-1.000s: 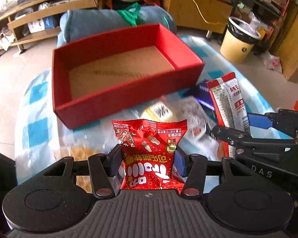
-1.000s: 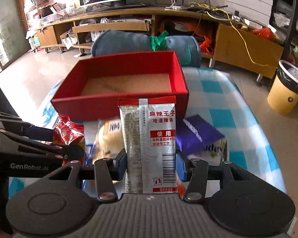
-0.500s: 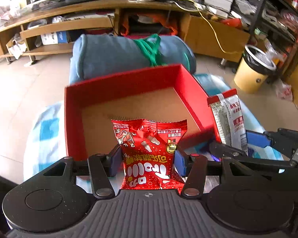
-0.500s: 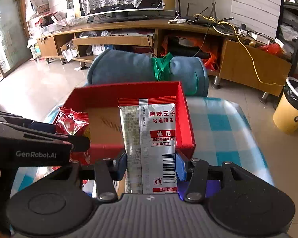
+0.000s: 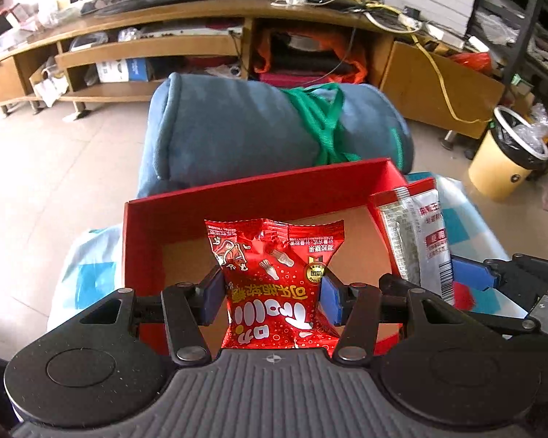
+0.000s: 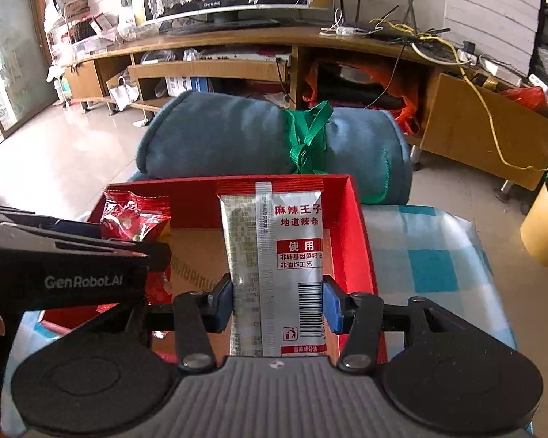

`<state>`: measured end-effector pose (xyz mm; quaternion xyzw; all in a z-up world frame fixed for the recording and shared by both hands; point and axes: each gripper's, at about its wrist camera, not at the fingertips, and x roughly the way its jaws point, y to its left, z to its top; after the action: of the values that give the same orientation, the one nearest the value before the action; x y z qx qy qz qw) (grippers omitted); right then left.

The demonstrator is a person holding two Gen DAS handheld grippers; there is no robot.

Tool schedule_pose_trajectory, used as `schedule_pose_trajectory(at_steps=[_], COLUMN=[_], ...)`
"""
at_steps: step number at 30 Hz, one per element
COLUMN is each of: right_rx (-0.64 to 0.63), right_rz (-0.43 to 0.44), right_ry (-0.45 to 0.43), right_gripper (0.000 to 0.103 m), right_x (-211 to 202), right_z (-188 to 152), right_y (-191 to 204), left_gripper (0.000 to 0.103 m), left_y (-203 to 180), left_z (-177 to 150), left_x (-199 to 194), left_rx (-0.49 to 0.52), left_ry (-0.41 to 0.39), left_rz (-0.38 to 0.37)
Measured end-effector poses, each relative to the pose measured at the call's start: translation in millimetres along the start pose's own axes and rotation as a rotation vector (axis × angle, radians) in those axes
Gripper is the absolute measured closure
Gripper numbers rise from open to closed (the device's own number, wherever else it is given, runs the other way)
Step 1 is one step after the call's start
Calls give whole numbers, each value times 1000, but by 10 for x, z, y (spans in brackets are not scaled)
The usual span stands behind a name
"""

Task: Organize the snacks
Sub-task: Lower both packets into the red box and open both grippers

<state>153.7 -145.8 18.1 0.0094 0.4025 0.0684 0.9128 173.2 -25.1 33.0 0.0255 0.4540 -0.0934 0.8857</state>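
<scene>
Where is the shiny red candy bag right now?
The red candy bag is pinched in the left gripper, held over the red box, with the silver snack packet beside it on the right.

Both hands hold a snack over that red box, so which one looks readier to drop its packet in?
Left, probably: its red candy packet hangs over the red box floor, while the right's silver spicy-strip packet sits near the right wall.

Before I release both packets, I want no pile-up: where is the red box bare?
The red box's cardboard floor looks bare, left wall to right wall. The red candy packet and silver spicy-strip packet hang above it.
</scene>
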Motion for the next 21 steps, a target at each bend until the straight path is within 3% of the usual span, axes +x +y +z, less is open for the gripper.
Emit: schedule_pose_trajectory(at_steps=[12,21], right_rx=[-27,-49], right_rz=[-20,-56], right_ry=[82,68], right_gripper=[58,58], right_x=[547,667], right_z=[-30,1], right_y=[-14,-19], left_gripper=[41,40], left_y=[103,119], left_z=[-16,-99], left_x=[403,574], left_rx=[-29,-27], left_ry=[99,167], left_rz=[55,77])
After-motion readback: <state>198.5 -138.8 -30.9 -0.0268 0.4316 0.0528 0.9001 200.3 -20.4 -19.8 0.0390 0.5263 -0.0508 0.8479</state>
